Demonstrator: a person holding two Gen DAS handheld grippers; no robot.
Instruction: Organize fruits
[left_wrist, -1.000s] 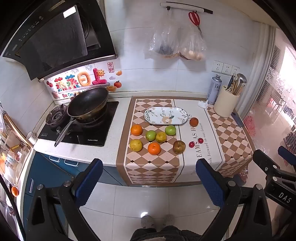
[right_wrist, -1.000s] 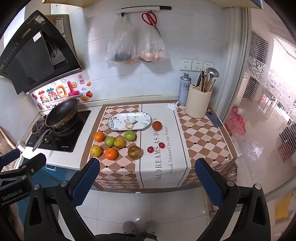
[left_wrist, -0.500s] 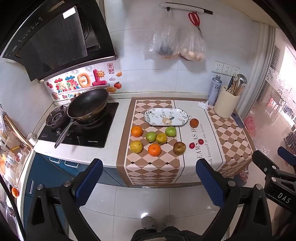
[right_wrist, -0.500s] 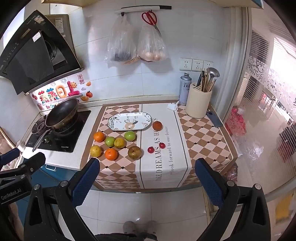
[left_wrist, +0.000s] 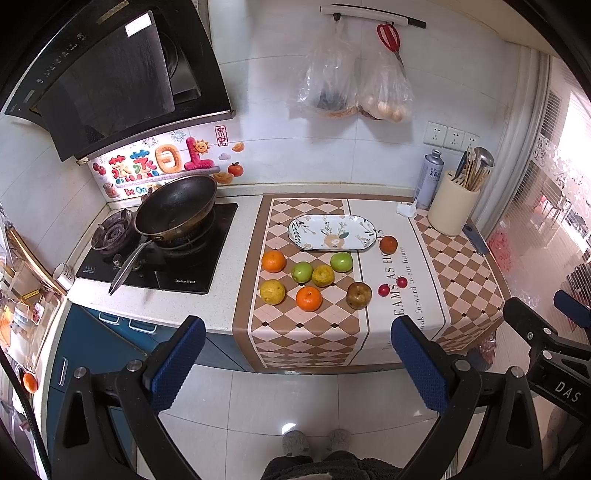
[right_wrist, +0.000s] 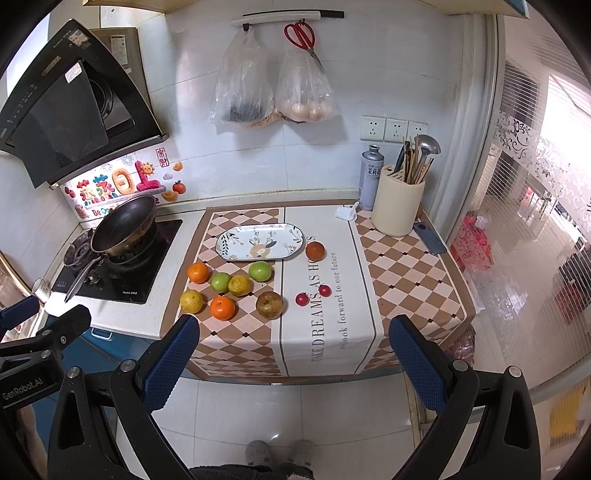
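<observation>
Several fruits lie loose on a checked cloth on the counter: two oranges (left_wrist: 273, 260) (left_wrist: 308, 298), two green apples (left_wrist: 341, 261) (left_wrist: 301, 272), two yellowish citrus (left_wrist: 272, 291) (left_wrist: 323, 275), a brown pear (left_wrist: 358, 295), a dark red fruit (left_wrist: 388, 244) and two cherry tomatoes (left_wrist: 383, 290). An oval patterned plate (left_wrist: 314, 223) sits bare behind them. My left gripper (left_wrist: 295, 363) and right gripper (right_wrist: 291, 362) are both open and hold nothing, well back from the counter above the floor.
A black wok (left_wrist: 176, 209) stands on the hob at the left. At the back right are a cream utensil holder (left_wrist: 452, 208) and a spray can (left_wrist: 429, 178). Two plastic bags (left_wrist: 351, 88) and red scissors hang on the wall. A person's feet show below.
Both views have crept slightly closer to the counter. Nothing on the counter has moved and both grippers stay open.
</observation>
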